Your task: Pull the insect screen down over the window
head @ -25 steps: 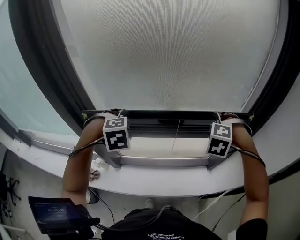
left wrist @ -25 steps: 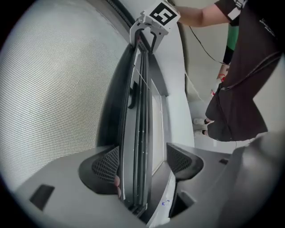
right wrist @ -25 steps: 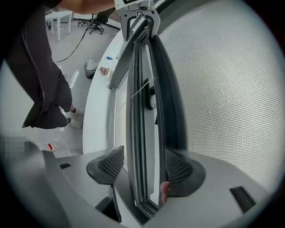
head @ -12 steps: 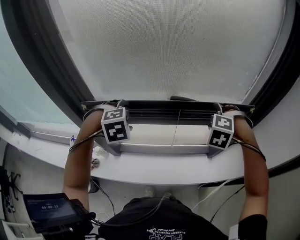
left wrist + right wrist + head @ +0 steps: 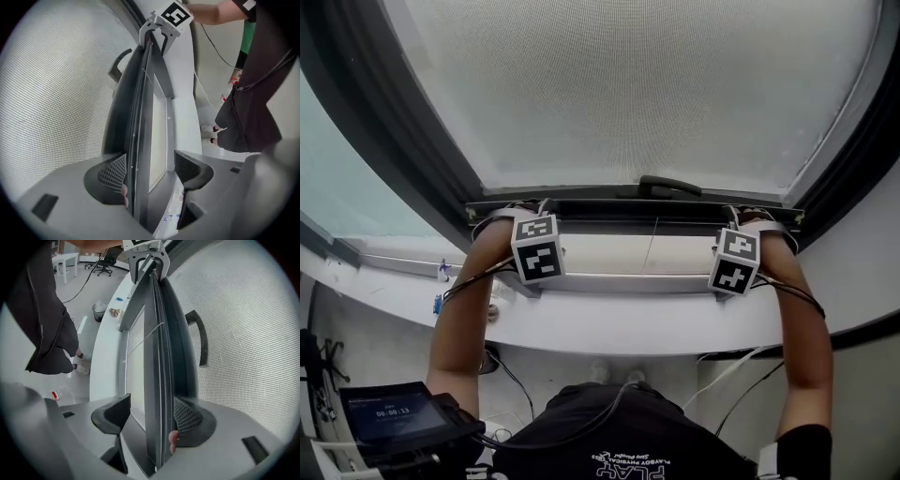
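Between the jaws of the left gripper point(image 5: 150, 176) ran the dark bottom bar point(image 5: 140, 117) of the insect screen point(image 5: 51, 93). The jaws stood apart. The pad on the mesh side lay against the bar, and the pad on the room side stood clear of it, with a pale gap between.

The right gripper point(image 5: 152, 416) was the same, mirrored. The bar point(image 5: 161, 343) sat between parted jaws, mesh-side pad on it, the other pad off. Neither pair was clamped.

Head view:
- The left gripper point(image 5: 517, 225) sat at the bar's left end and the right gripper point(image 5: 748, 225) at its right end, with the marker cubes facing the camera.
- Beyond both pairs of jaws the mesh point(image 5: 637, 84) filled the opening inside the dark window frame point(image 5: 403, 141).
- The bar point(image 5: 628, 208) lay level, near the white sill point(image 5: 628, 328) on the near side of the jaws, with a pale strip showing between the two.
- A black handle point(image 5: 668, 185) sat on the bar's mesh side, between the two grippers and somewhat nearer the right one.
- A thin cord point(image 5: 652, 246) hung from the bar between the grippers.
- Well on the near side of the left jaws, by the person's forearm, was a small device point(image 5: 389, 412) with a lit screen.
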The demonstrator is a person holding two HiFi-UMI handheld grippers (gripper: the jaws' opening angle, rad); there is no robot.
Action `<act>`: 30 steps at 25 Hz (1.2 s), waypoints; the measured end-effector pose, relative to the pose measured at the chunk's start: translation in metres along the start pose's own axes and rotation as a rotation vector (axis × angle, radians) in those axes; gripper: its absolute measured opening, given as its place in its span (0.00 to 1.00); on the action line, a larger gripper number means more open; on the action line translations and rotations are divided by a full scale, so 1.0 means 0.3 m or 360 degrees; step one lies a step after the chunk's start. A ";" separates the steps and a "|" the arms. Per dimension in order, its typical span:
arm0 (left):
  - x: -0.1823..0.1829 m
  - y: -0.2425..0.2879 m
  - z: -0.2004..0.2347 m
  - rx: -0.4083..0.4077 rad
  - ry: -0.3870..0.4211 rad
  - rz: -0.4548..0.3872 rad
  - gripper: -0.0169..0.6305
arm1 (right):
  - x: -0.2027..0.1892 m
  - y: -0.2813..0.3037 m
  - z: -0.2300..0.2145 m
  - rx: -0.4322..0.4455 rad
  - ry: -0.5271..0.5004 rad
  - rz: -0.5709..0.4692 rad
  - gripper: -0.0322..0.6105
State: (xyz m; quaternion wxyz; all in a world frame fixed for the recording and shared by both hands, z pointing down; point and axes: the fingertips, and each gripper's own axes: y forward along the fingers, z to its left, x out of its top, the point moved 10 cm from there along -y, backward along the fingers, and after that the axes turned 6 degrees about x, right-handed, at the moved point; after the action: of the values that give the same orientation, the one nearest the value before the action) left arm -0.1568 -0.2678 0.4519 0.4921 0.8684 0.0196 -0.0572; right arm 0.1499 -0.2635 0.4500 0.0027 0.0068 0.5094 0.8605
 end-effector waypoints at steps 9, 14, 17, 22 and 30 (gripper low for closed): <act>-0.004 -0.002 -0.024 -0.0014 0.0010 -0.0005 0.53 | -0.002 -0.003 0.019 0.0045 -0.0003 -0.0013 0.50; -0.005 0.000 -0.027 -0.0015 0.0020 0.0001 0.53 | 0.000 0.002 0.023 0.0045 -0.0011 -0.0013 0.51; -0.003 -0.006 -0.034 -0.0017 0.0021 -0.0007 0.53 | -0.005 -0.005 0.027 0.0063 -0.0011 -0.0022 0.50; 0.004 -0.008 -0.033 0.0008 0.0031 0.0027 0.53 | -0.005 -0.003 0.027 0.0036 -0.0006 -0.0033 0.50; 0.017 -0.002 -0.052 0.0154 0.0083 0.0104 0.53 | -0.004 0.003 0.040 -0.0023 -0.0008 -0.0018 0.51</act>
State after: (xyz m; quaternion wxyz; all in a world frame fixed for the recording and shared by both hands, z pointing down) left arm -0.1506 -0.2542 0.4586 0.4505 0.8926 0.0013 -0.0193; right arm 0.1513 -0.2535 0.4566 0.0089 0.0060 0.5031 0.8642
